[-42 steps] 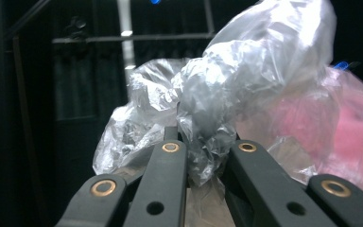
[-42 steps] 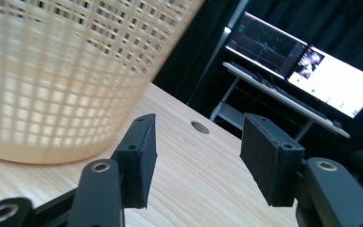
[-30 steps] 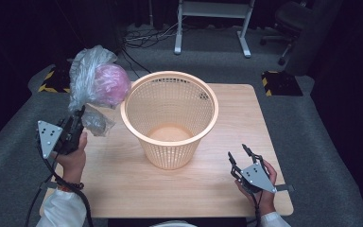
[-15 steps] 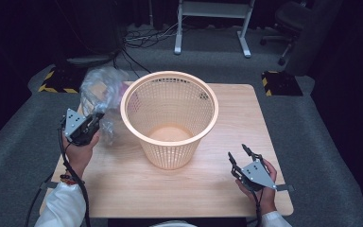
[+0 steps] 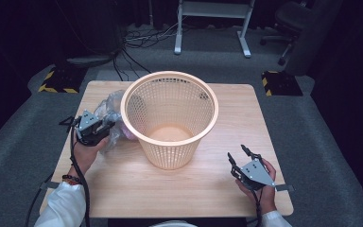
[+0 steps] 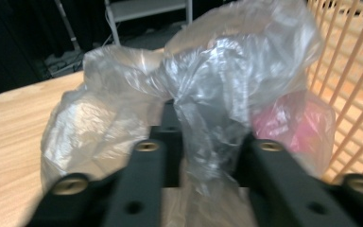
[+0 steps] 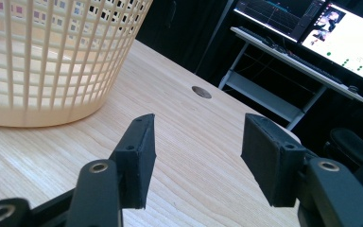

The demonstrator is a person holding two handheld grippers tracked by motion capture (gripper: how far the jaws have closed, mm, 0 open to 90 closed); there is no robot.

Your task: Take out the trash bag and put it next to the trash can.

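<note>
On the wooden table (image 5: 208, 189), a peach lattice basket (image 5: 170, 118) stands upright near the centre, open end up. Left gripper (image 5: 105, 126) sits just beside the basket's left wall, held low over the tabletop. From the left gripper view, its jaws are clamped on a bunched fold of a clear plastic bag (image 6: 203, 94); the film rises between them and balloons above. Something pink (image 6: 288, 123) shows through the bag on the basket side; what it is cannot be told. The bag touches the basket wall (image 6: 354, 71) in that view. In the high view, the bag (image 5: 106, 106) lies crumpled on the table against the basket's left side.

Right gripper (image 5: 240, 156) rests at the table's near right, well apart from the basket. Jaws spread wide, nothing between them (image 7: 196, 161). Beyond the far edge, a desk with lit monitors (image 7: 345, 33).
</note>
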